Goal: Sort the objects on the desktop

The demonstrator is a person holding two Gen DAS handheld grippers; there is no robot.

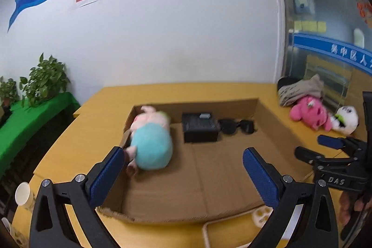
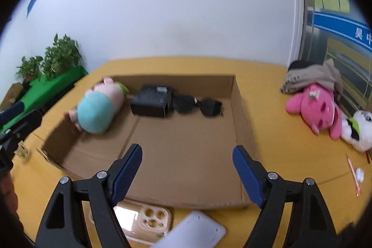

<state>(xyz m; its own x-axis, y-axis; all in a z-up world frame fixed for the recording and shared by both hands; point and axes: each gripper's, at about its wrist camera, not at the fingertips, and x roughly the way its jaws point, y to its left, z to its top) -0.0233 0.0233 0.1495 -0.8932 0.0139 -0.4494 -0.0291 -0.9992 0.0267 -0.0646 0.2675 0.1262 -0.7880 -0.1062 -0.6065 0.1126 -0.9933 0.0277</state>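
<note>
Scanning left to right: paper cup (image 1: 22, 193) at bench (image 1: 97, 97) edge, easy to knock off with left gripper (image 1: 182, 174), jaws spread, empty. Cardboard box (image 2: 241, 108) holds pig plush (image 2: 97, 108), black box (image 2: 151, 102), sunglasses (image 2: 197, 106); lenses could get crushed if next item dropped on them. Phone case (image 2: 148, 222) lies under right gripper (image 2: 187, 174), jaws spread, empty; thin, may slip. Pink plush (image 2: 316, 108), white plush (image 2: 358, 129) unsorted, touching; may drag together.
</note>
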